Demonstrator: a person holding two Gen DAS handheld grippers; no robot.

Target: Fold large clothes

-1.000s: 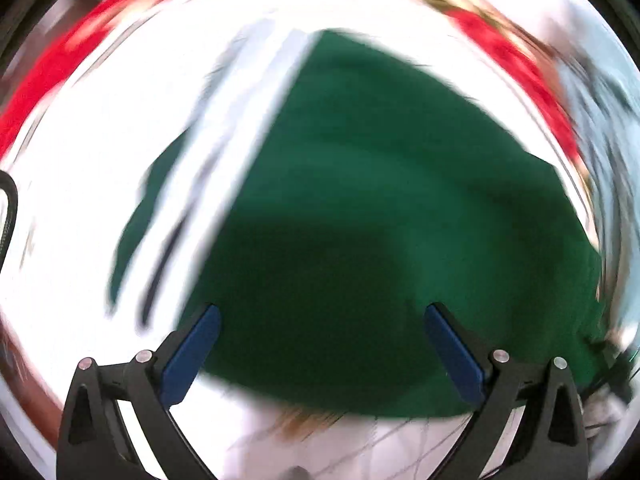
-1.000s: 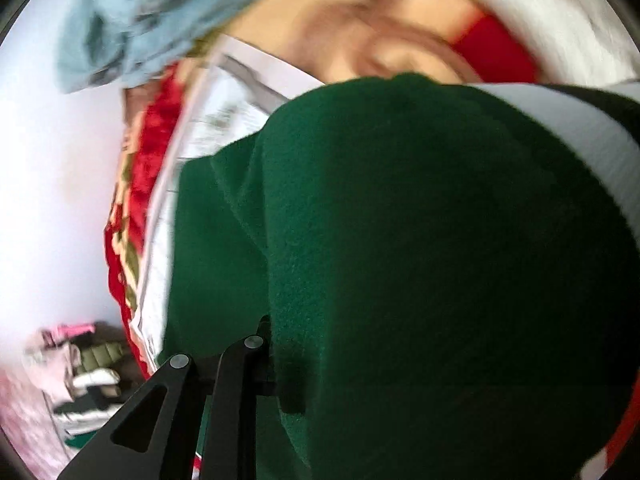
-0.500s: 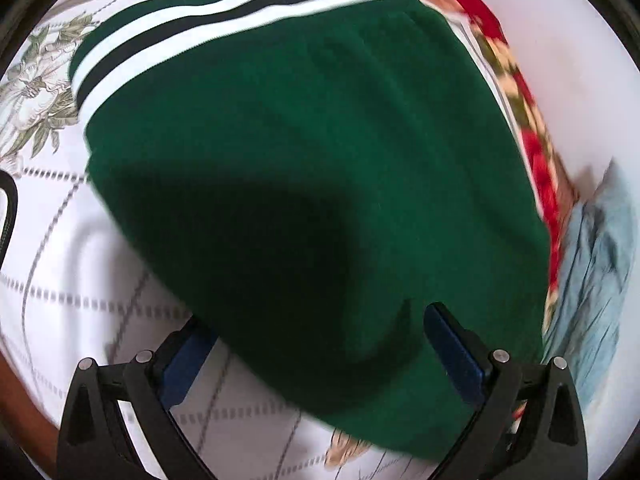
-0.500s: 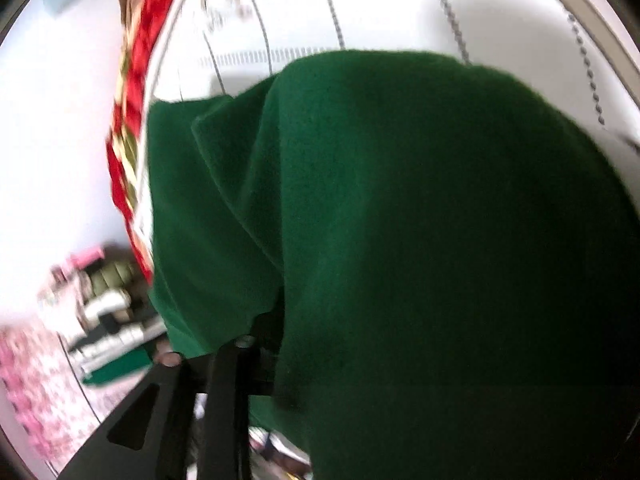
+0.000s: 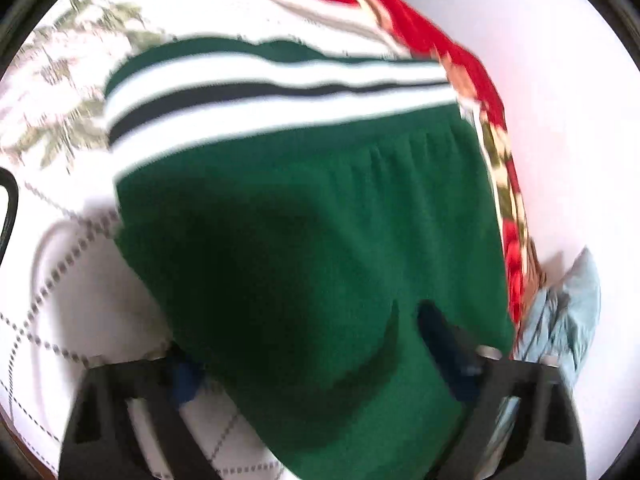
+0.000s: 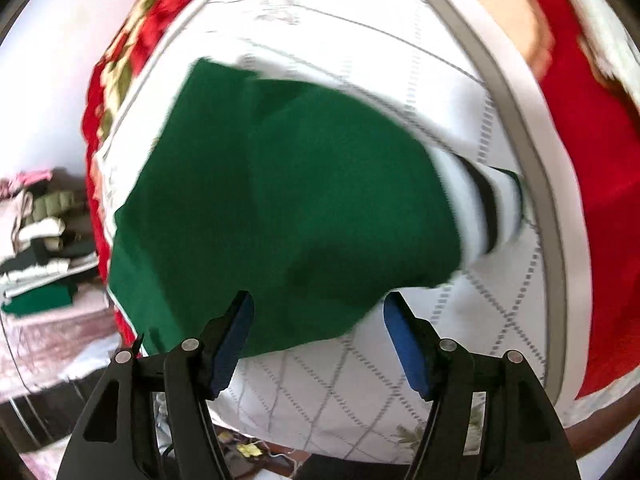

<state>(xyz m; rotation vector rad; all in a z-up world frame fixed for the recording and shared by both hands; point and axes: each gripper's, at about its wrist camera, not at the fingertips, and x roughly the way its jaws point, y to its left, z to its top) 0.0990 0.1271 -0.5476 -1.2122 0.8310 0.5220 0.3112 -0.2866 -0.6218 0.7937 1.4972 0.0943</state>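
A dark green garment (image 5: 304, 240) with white and black stripes (image 5: 256, 96) lies folded on a white quilted bedspread (image 5: 80, 312). My left gripper (image 5: 314, 360) points down onto its near part. Its jaws are closing, with a bulge of green cloth between the blue pads (image 5: 444, 344), and I see no firm pinch. In the right wrist view the green garment (image 6: 280, 208) lies flat, its striped cuff (image 6: 480, 208) at the right. My right gripper (image 6: 320, 340) hangs just above its near edge. Its jaws are opening and the pads (image 6: 404, 344) stand clear of the cloth.
A red floral border (image 5: 504, 184) runs along the bedspread's edge. A crumpled light blue cloth (image 5: 568, 320) lies beyond it. A stack of folded clothes (image 6: 40, 248) stands off the bed at the left. A red and white cloth (image 6: 592, 168) covers the right side.
My right gripper has let go of the green cloth, opened and pulled back and up. My left gripper has moved onto the garment and its jaws have narrowed around a fold.
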